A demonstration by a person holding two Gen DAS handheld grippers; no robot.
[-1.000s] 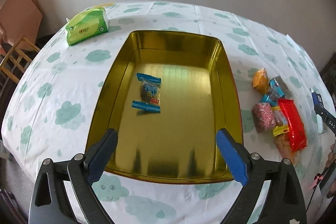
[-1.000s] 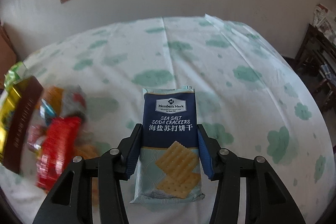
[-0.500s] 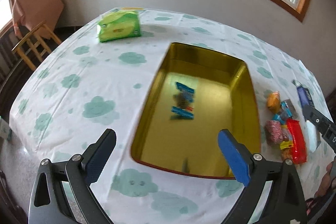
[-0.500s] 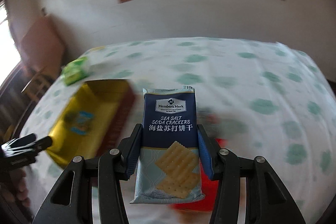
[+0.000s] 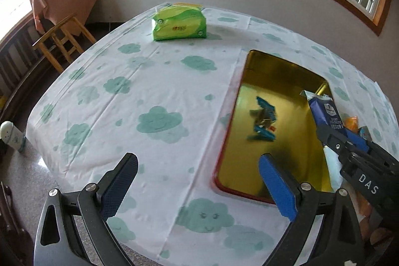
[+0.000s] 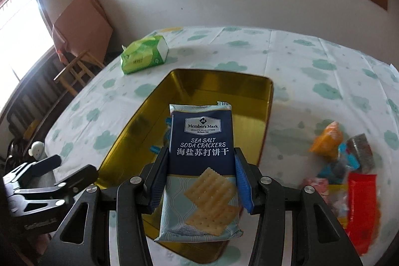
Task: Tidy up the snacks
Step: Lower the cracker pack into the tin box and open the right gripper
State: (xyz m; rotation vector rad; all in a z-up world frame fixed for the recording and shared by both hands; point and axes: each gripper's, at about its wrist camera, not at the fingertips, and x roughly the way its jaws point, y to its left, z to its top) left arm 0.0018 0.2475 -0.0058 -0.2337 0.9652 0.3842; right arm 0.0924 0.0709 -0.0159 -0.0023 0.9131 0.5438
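Cracker packet (image 6: 200,166), dark blue over pale blue, "Sea Salt Soda Crackers" on the front, clamped at mid-height between right tongs (image 6: 199,181). Blue pads (image 6: 243,185) pressed against both long edges. Held lengthwise, above the near end of the gold tin tray (image 6: 219,81). Same packet seen from the left wrist view (image 5: 324,114), top edge over the tray's right wall.

Inside the tray (image 5: 281,66): one small blue-wrapped snack (image 5: 264,120), lying on the tray floor near the middle, blurred. Partly hidden behind the packet in the right wrist view.

Right of the tray, on the worktop (image 6: 311,59): loose heap of snacks. Orange packet (image 6: 326,141) farthest, grey-and-blue wrappers (image 6: 359,153) beside it, red packet (image 6: 361,206) nearest, pink wrapper (image 6: 315,185) just left of the red. All blurred, well clear of the tray rim.

Left tongs (image 5: 197,186) wide apart, nothing between them, over the cloud-print cloth (image 5: 159,121) left of the tray's near corner. Visible also at the left edge of the right wrist view (image 6: 62,171).

Green tissue pack (image 5: 179,25) at the far side of the worktop. Wooden chair (image 5: 62,41) beyond the worktop's left edge. Small white bottle (image 5: 11,135) down at far left.
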